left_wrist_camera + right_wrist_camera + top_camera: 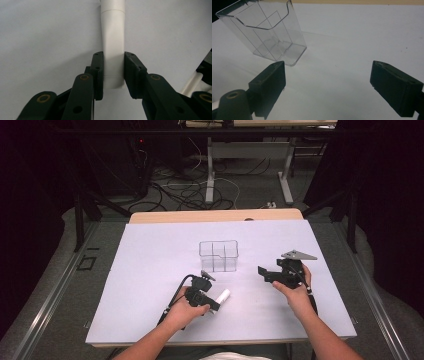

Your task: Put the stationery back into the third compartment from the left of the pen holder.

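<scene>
From above, we see the left gripper (214,304) low on the white table (150,265), its jaws around the near end of a white tube (223,296) that lies on the sheet in front of the clear box (218,255). The right gripper (264,271) hangs above the table to the right of the box, held in the right hand (295,292). In the left gripper view, we find the left gripper (113,72) pinching the tube (113,42) near its flat end, both pads touching its sides. In the right gripper view, the right gripper (328,82) has jaws spread wide with nothing between them, and the box (265,32) stands upright, just beyond its left jaw.
</scene>
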Demonstrator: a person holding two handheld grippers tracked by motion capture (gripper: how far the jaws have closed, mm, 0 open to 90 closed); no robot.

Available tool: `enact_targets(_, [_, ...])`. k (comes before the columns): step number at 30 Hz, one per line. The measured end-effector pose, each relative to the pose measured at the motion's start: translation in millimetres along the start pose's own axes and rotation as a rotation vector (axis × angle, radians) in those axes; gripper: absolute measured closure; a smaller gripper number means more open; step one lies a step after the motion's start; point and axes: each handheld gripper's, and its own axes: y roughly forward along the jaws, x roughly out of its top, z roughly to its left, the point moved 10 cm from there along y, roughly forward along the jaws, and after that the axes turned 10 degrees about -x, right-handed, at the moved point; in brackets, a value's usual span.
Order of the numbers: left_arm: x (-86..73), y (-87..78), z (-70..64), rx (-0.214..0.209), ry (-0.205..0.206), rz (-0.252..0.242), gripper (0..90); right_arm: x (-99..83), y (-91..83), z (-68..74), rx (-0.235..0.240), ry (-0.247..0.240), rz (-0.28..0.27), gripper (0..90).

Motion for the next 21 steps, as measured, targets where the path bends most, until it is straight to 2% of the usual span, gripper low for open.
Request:
enact_targets(9, [0.6, -1.2, -0.6, -0.015, 0.004, -0.005, 71.3, -0.1, 0.0, 0.0, 0.0, 0.0, 0.001, 12.5])
enact_targets(20, [4.0, -7.4, -1.1, -0.036, 0.003, -0.05, 71.4, 1.1, -0.5, 0.9, 0.003, -0.02, -0.009, 14.4])
enact_targets(21, [4.5, -7.8, -1.5, -0.038, -0.006, -0.059, 71.4, 1.1, -0.6, 1.5, 0.004, -0.019, -0.008, 14.4])
